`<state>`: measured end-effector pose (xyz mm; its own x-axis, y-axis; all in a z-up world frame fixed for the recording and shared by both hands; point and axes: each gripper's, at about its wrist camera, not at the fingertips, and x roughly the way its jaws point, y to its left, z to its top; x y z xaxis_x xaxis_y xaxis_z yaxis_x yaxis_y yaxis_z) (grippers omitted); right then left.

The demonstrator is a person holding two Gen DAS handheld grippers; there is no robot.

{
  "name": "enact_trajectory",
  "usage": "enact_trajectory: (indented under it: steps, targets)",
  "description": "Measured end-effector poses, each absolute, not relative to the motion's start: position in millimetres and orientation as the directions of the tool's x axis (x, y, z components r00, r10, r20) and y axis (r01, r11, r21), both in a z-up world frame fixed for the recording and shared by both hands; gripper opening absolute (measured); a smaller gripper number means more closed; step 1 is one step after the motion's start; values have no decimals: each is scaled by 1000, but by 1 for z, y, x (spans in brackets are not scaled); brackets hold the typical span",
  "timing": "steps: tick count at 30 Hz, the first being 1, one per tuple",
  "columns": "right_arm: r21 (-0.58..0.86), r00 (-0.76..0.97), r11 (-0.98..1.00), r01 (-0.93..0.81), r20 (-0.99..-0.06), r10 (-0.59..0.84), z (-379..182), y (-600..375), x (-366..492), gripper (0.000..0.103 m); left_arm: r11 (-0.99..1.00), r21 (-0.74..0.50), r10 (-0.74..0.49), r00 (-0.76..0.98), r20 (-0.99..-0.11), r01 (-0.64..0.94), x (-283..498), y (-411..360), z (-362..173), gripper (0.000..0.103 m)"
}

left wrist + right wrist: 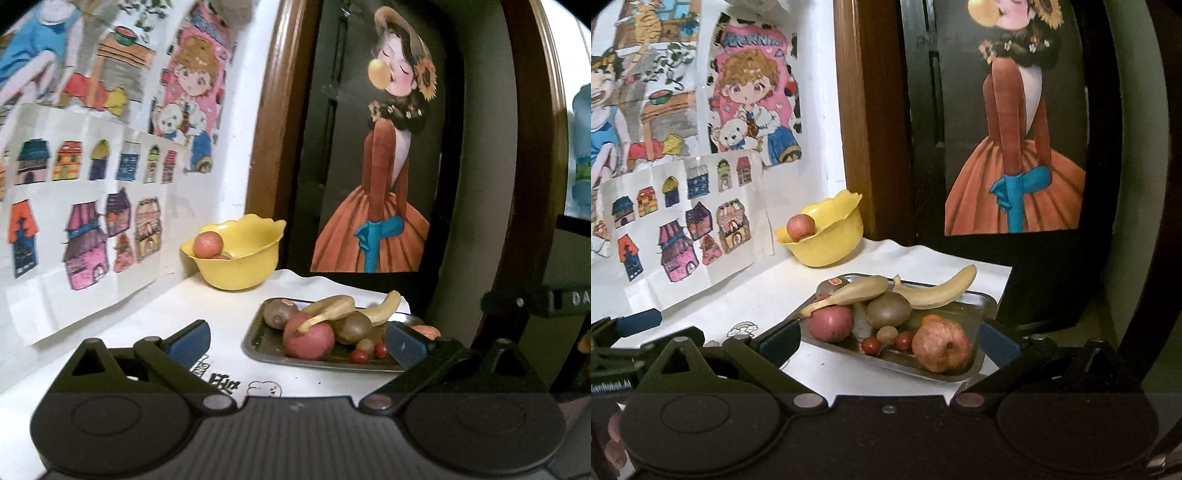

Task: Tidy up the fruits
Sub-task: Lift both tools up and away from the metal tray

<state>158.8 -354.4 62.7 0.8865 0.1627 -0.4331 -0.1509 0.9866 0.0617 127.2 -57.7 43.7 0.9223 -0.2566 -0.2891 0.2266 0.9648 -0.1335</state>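
On the white-covered table (849, 373), a metal tray (975, 299) is sitting with most of the fruit piled on it, while a yellow scalloped bowl (831, 243) is standing behind it, near the wall where the wooden door frame (871, 147) begins. Inside the bowl a reddish apple (800, 227) is resting against the left rim. Two bananas are lying across the tray's far side — one (938, 290) stretching toward the right corner, the other (849, 291) leaning over a red apple (830, 322) at the tray's left. A brown kiwi (888, 309) is sitting between them, and a second kiwi with a sticker (275, 313) is lying at the back left corner. At the near right, a paler apple (941, 345) is sitting stem-up, with a small orange fruit (931, 318) just behind it. Two cherry tomatoes (871, 345) and a small tan round fruit (886, 334) are clustering in the middle front.

The right gripper (888, 341) is hovering at the tray's near edge, its blue-padded jaws spreading wide and holding nothing. The left gripper (295, 341) is hanging in front of the tray's left side — jaws likewise wide apart and empty. Coloured drawings of houses (85, 236) are hanging on the wall, and a painting of a figure in an orange dress (380, 206) is showing on the dark door.
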Motion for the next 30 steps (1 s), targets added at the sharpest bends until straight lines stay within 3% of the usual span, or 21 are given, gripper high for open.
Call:
enact_trajectory:
  steps: [16, 30]
  targets:
    - [144, 919, 986, -84, -371, 133, 37, -343, 85, 102, 972, -157, -209, 945, -251, 174, 75, -22, 46, 103]
    - [122, 959, 991, -54, -268, 86, 25, -335, 32, 102, 970, -174, -207, 950, -234, 168, 34, -14, 33, 103]
